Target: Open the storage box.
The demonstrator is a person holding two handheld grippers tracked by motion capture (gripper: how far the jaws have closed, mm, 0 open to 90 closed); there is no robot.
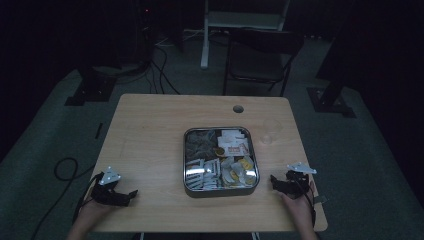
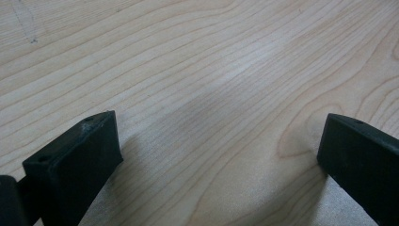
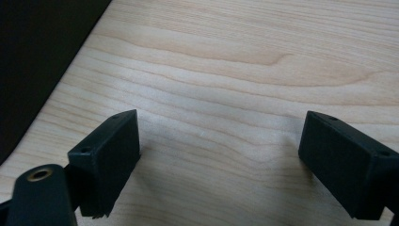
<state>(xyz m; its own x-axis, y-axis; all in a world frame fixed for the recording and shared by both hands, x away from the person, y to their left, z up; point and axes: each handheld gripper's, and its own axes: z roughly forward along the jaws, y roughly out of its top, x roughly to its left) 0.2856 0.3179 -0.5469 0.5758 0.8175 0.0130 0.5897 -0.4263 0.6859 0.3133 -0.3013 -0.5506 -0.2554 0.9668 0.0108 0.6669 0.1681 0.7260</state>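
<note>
A square metal tin (image 1: 221, 160) sits a little right of the middle of the wooden table (image 1: 150, 130), its lid off. Inside, dark packets fill the compartment at ten o'clock, white and orange packets lie at two o'clock, white sachets at seven o'clock and round yellow-and-white pieces at five o'clock.

The left gripper (image 1: 131, 194) rests on the table near the front edge, at about eight o'clock from the tin and well apart from it. In the left gripper view its jaws stand wide apart with nothing but bare wood (image 2: 211, 94) between them.

The right gripper (image 1: 274, 180) lies at about four o'clock from the tin, just beside its front right corner but not touching. In the right gripper view its jaws are likewise spread wide over bare wood (image 3: 235, 80), gripping nothing, and the table's edge runs across at ten o'clock.

A round hole (image 1: 238, 108) shows in the tabletop at twelve o'clock from the tin.
</note>
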